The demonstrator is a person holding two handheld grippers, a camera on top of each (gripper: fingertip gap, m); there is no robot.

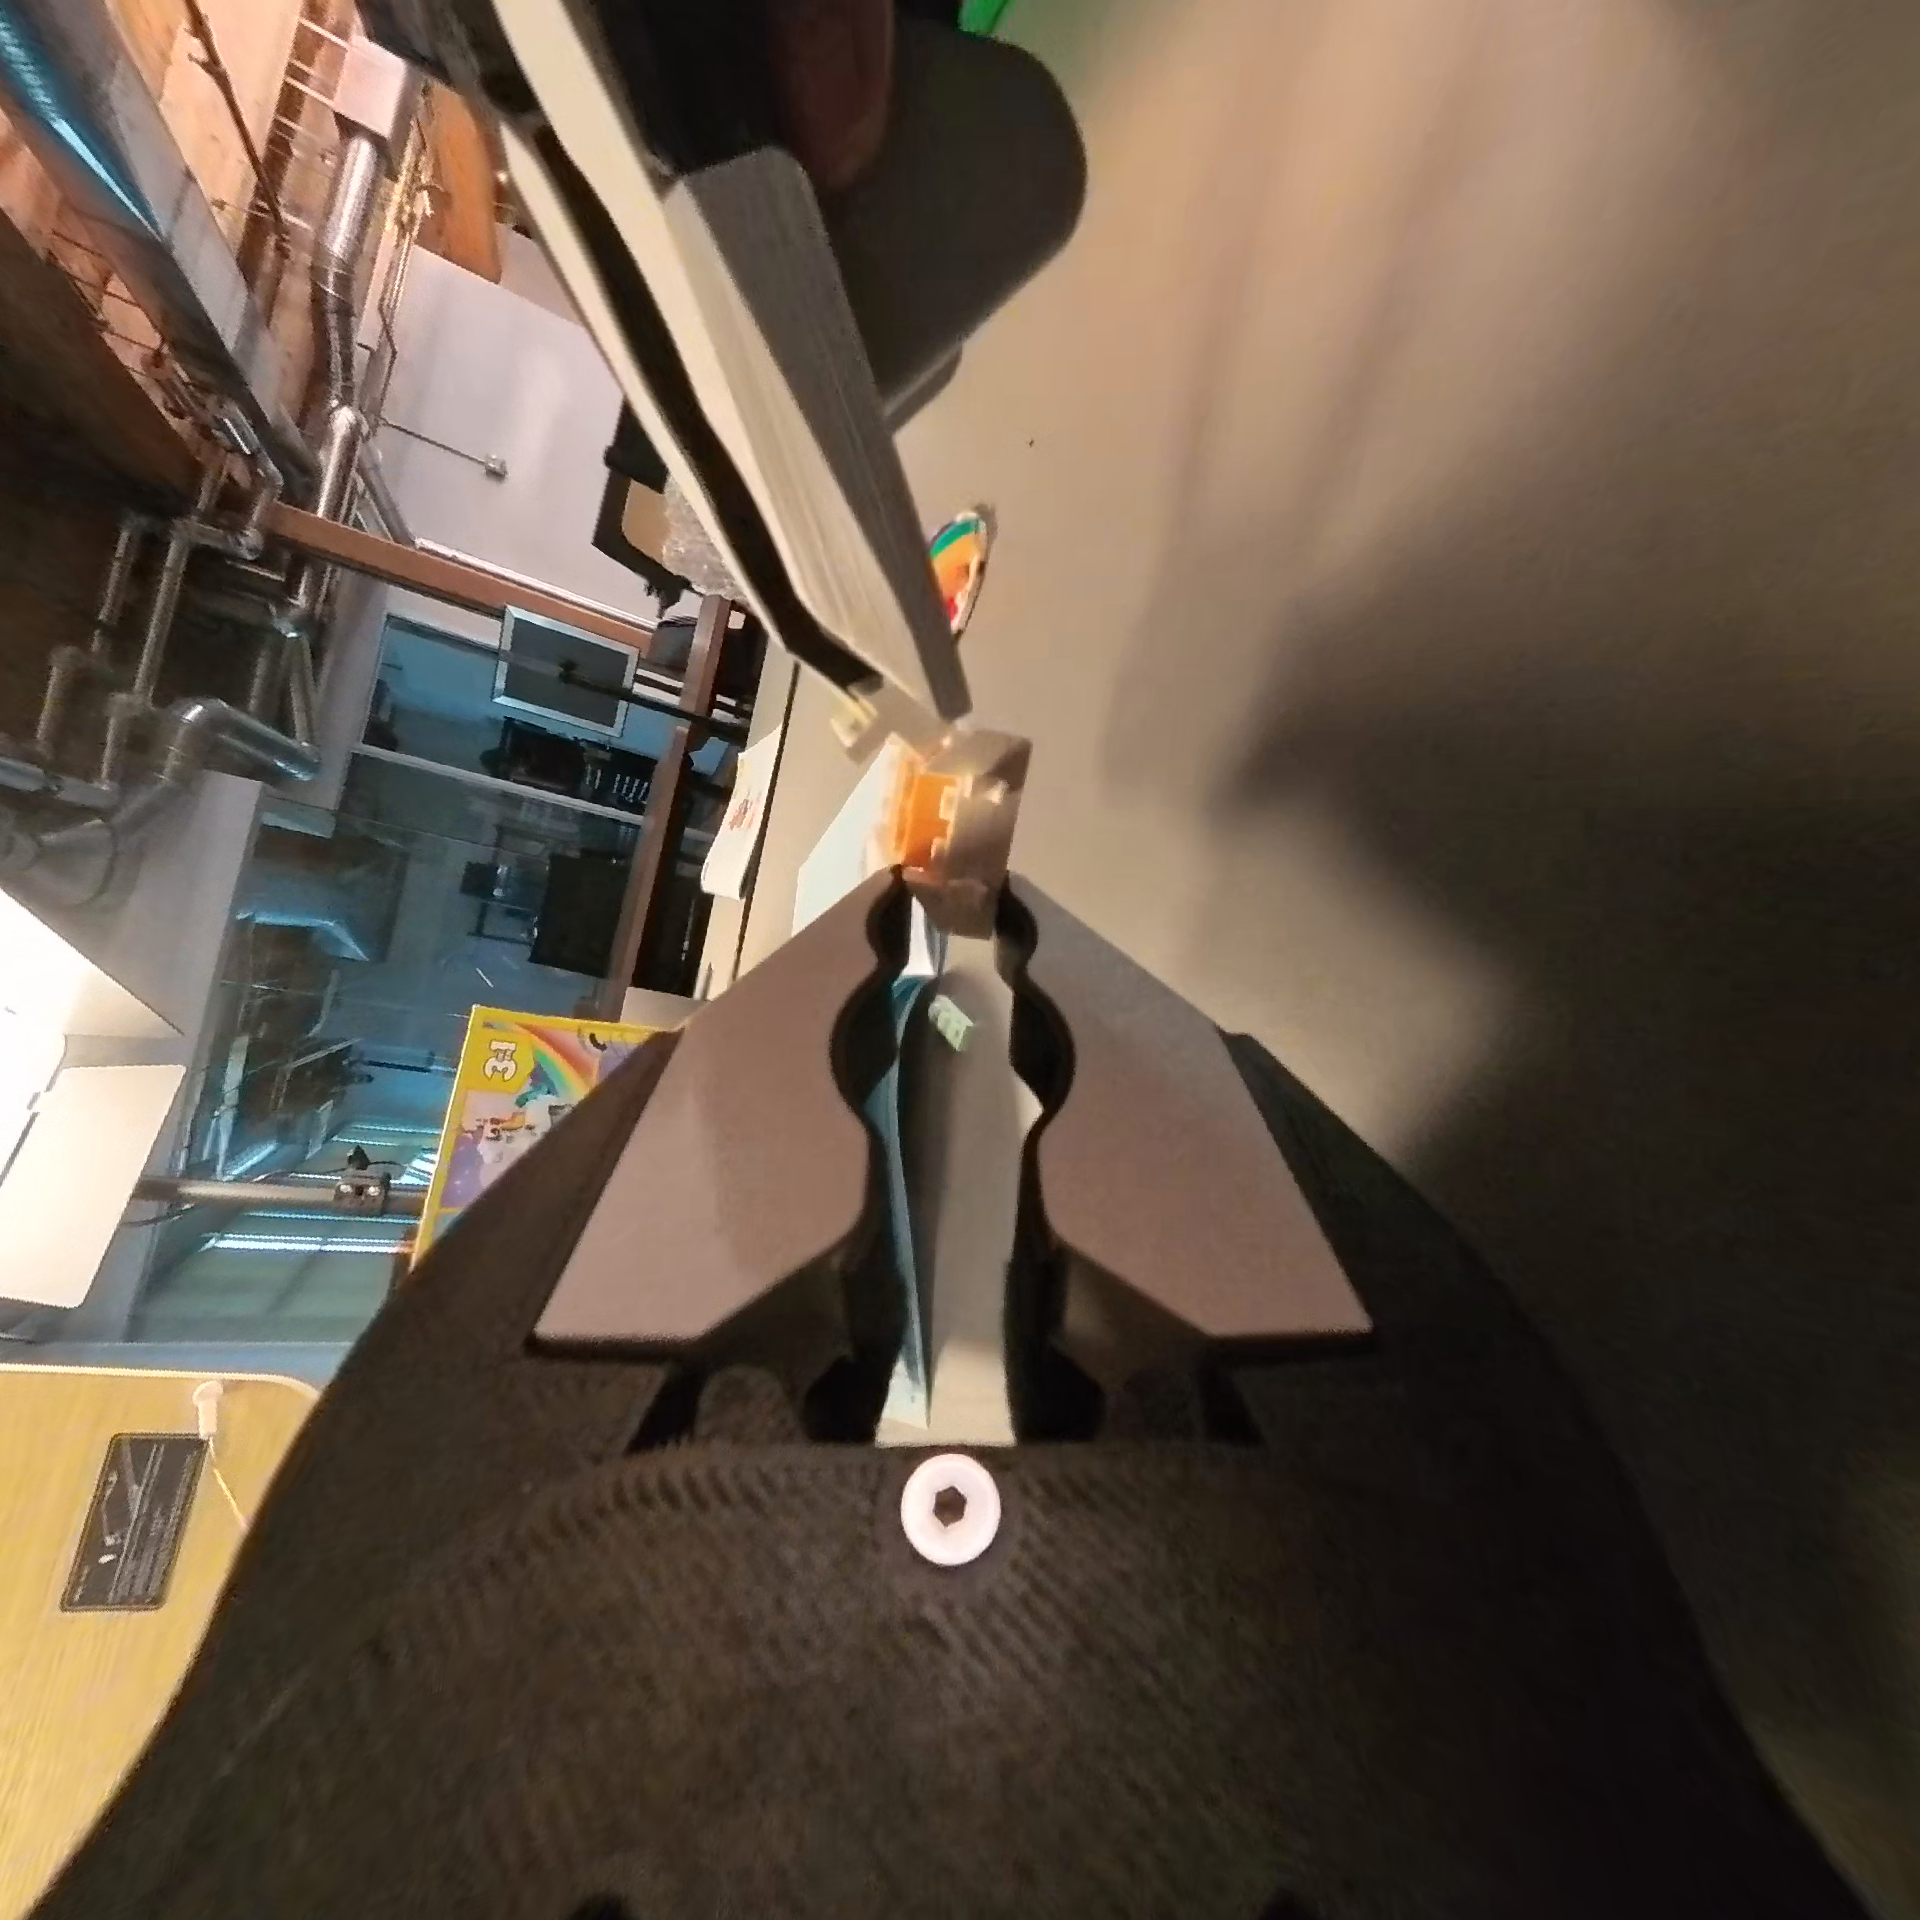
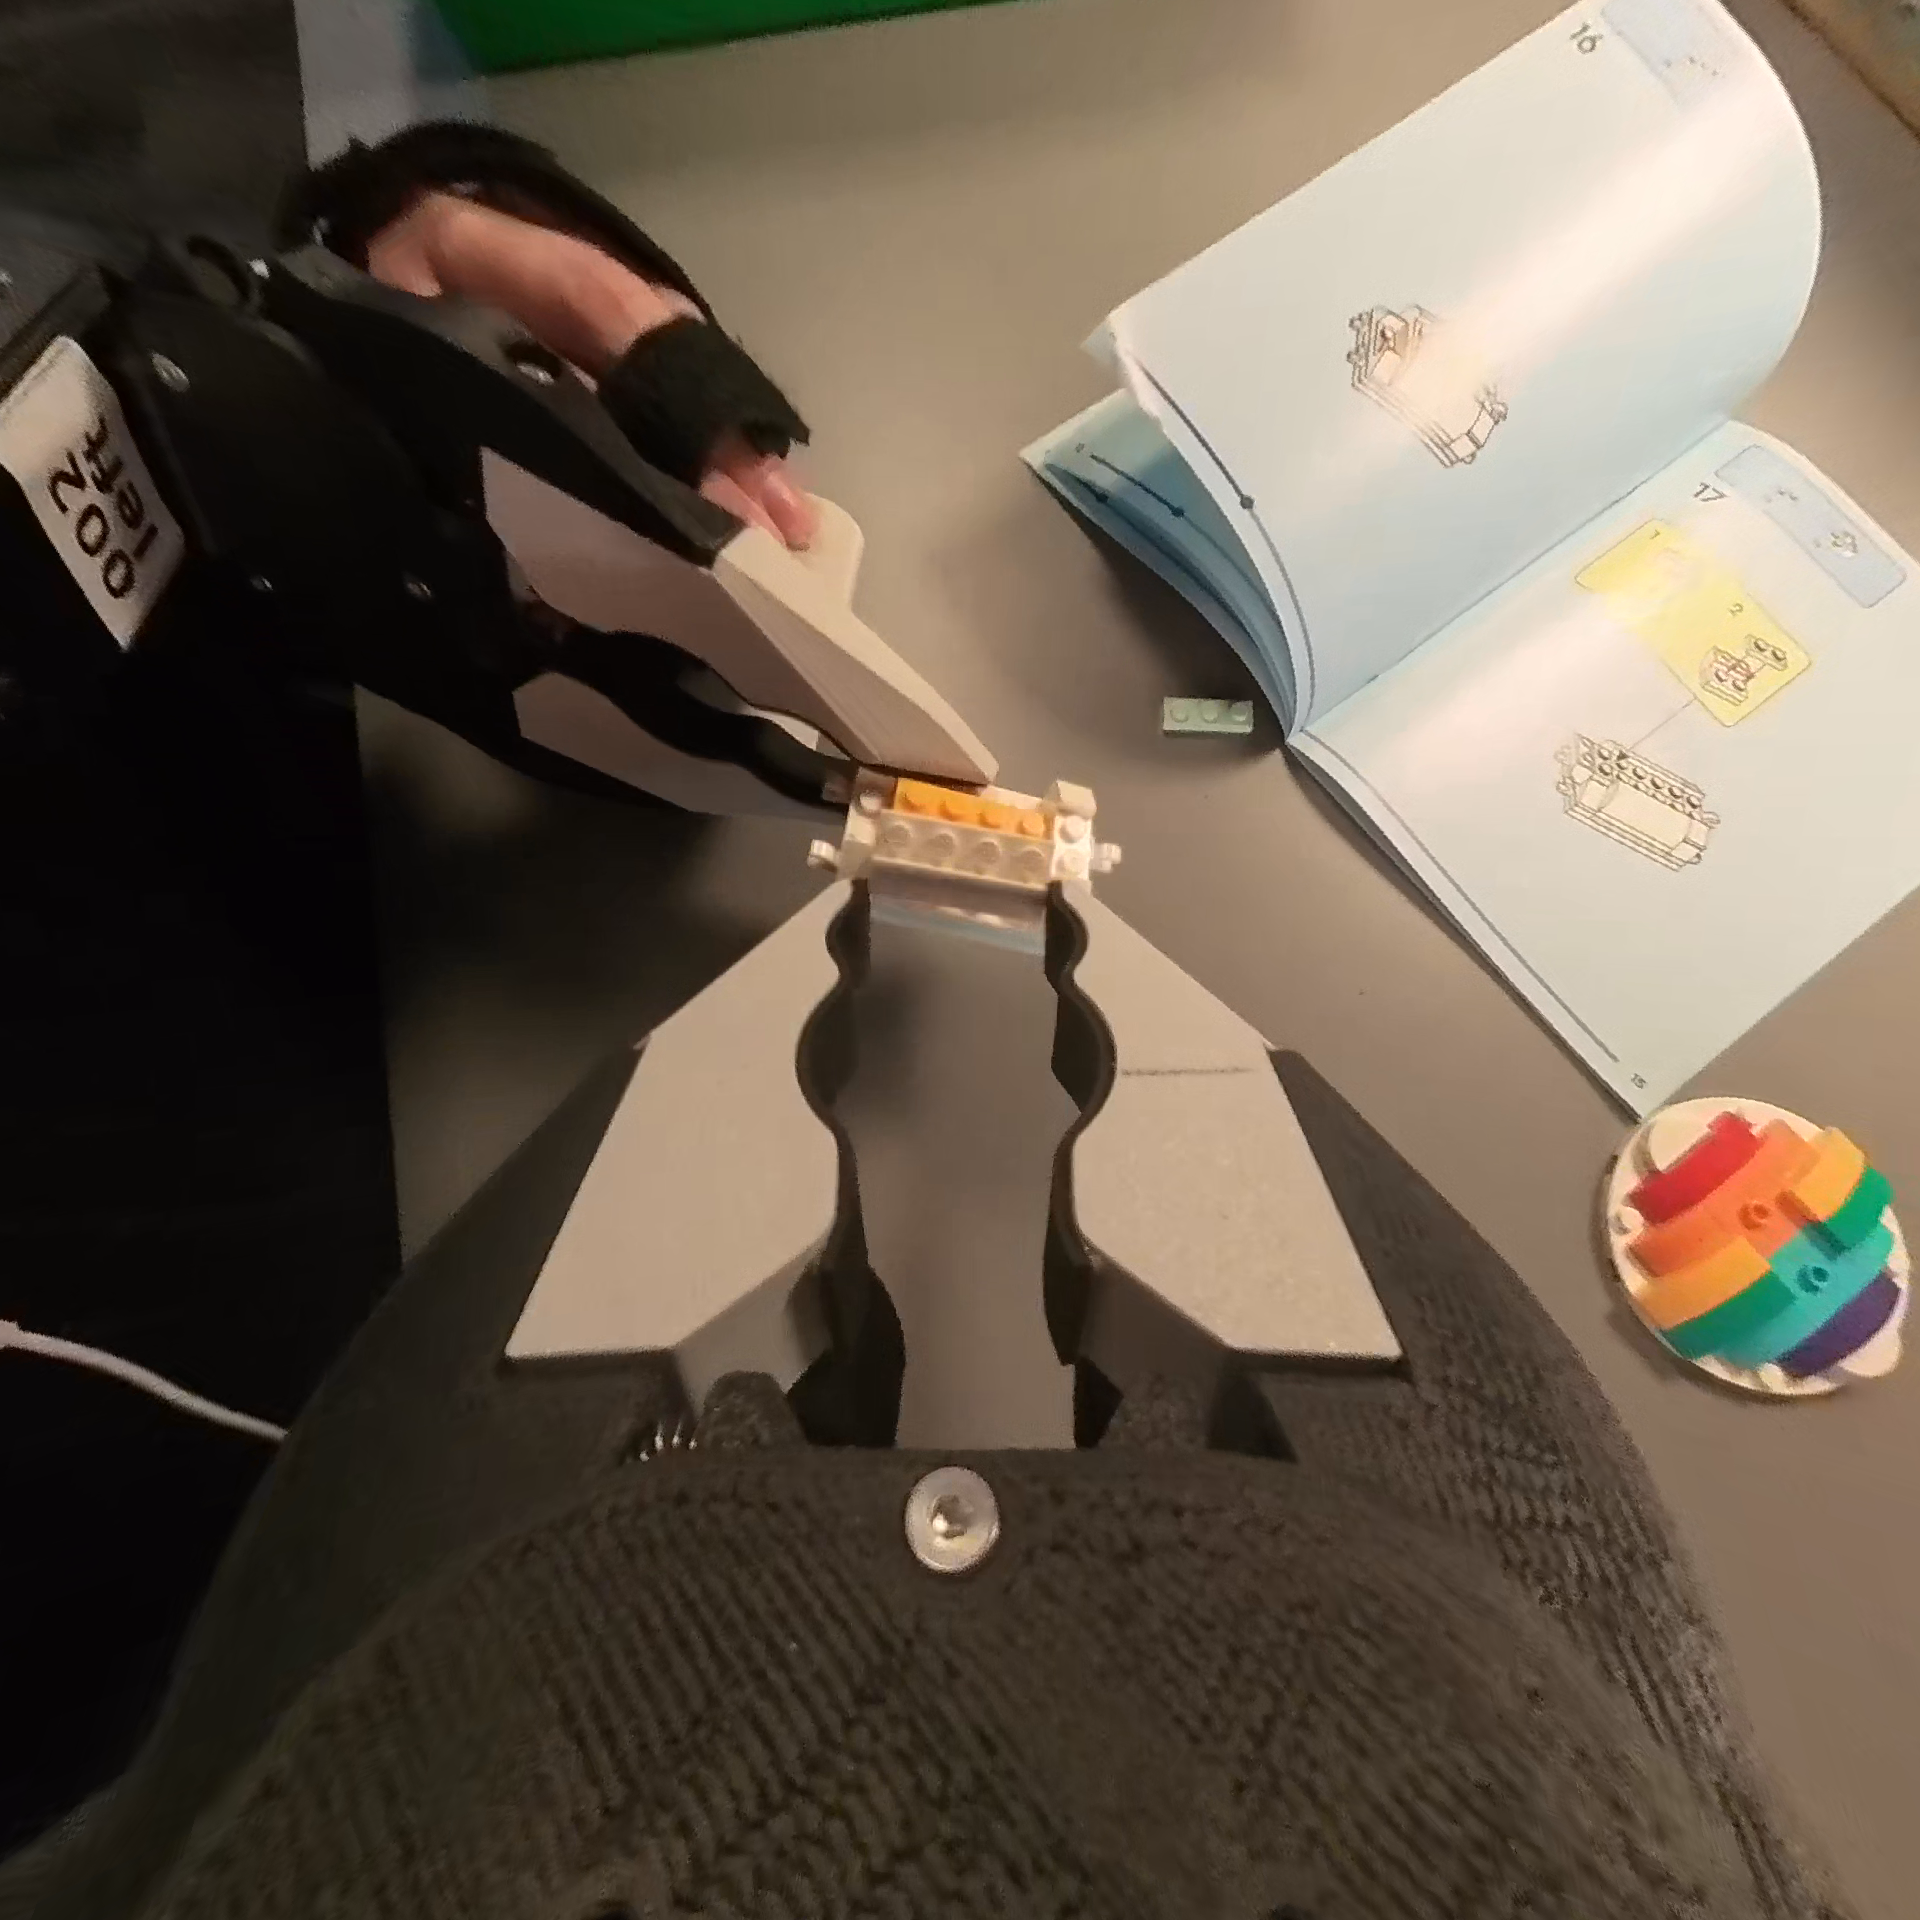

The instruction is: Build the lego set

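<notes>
— Grey matte tabletop (image 2: 1039, 312) under everything. Largest item on it?

— Pale blue open instruction booklet (image 2: 1507, 582), lying ahead and to the right of the right gripper (image 2: 956, 894). Pages curled upward at the spine.

— And that gripper's grip?

— Narrowed around the white-and-orange lego brick assembly (image 2: 961, 836), grey fingertips pressing its two short ends, lifted off the table.

— Left gripper (image 2: 883, 774)?

— Reaching in from the left side, one grey finger flat on the orange studs, the other below. Clamped on the same assembly (image 1: 956, 821); seen edge-on between the tips from its own camera (image 1: 951, 894).

— Smaller things?

— Round white lego disc with rainbow arches (image 2: 1756, 1247), near the right finger, just past the booklet's corner. Colourful yellow-edged lego box (image 1: 520, 1122) to the left gripper's left. Smallest: pale green flat lego plate (image 2: 1208, 717), beyond the assembly, touching the booklet's edge.
</notes>
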